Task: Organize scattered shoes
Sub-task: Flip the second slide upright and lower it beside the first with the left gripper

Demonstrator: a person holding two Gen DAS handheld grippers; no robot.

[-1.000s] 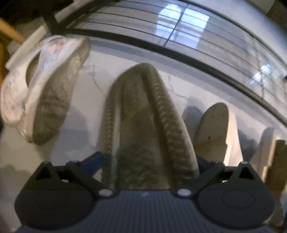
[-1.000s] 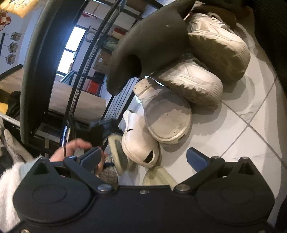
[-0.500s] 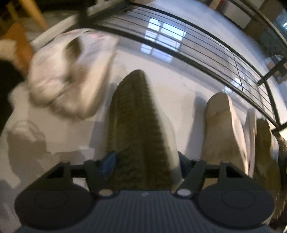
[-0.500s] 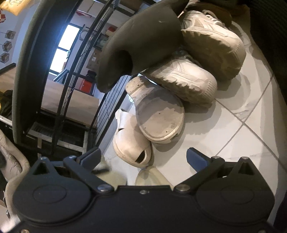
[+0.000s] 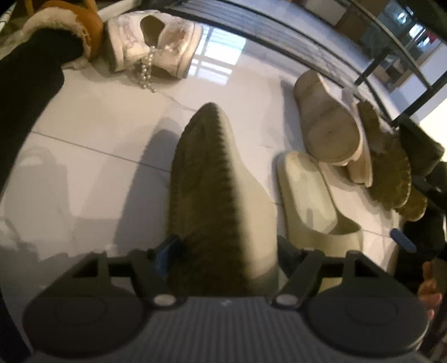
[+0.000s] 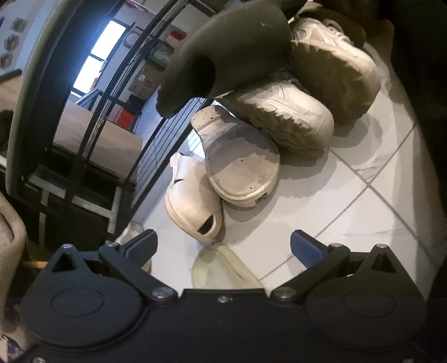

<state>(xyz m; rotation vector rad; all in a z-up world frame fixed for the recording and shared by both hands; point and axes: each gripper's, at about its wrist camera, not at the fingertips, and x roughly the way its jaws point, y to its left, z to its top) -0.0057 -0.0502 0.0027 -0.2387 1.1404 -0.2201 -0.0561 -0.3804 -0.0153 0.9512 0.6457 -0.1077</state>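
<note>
The left tool point(image 5: 223, 251), pinching a khaki ridged-sole shoe point(image 5: 215, 190), should lower it beside the cream foam slide point(image 5: 307, 195) at three o'clock; the right tool point(image 6: 222, 245) is spread, empty.

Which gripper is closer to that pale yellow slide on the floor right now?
Right, by appearance. The right gripper hangs open directly over the yellow slide, not touching. The left gripper, shut on the ribbed-sole shoe, is beside it.

The held shoe point(image 5: 220, 201) has apparently swung away from the rack point(image 5: 279, 22).
</note>
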